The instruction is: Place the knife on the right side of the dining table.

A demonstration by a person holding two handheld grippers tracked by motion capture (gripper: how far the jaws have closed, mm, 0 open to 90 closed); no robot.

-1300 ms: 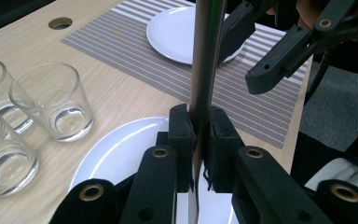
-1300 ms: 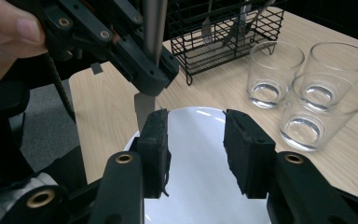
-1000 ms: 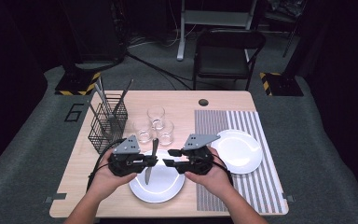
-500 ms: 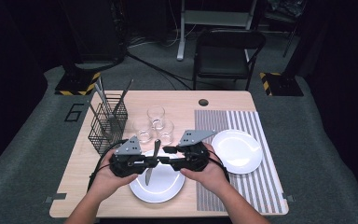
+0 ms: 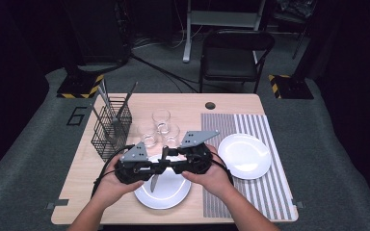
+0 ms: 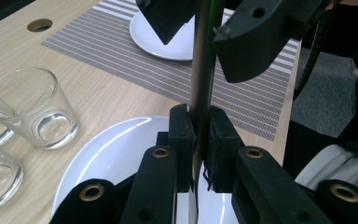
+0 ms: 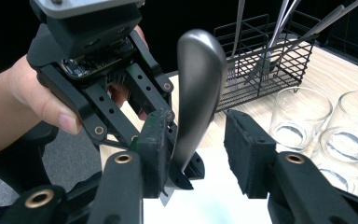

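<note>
Room: dark studio; black folding chair behind the table, hazard-striped blocks on grey carpet
Surface: pale wooden table, cable hole at the far edge; grey striped placemat on the right side
Knife: table knife held over the near white plate, handle up and away, blade down toward the plate
Left gripper: left gripper pinching the knife at mid-length, pads pressed tight on it
Right gripper: right gripper spread around the handle end; one pad touching the handle, other pad well clear
Progress: handover looks midway; knife lifted, not yet clamped by the right; release and laying down beside a plate probably left
Settings: second white plate on the placemat; three glass tumblers near centre; wire cutlery basket at left, utensils standing inside
</note>
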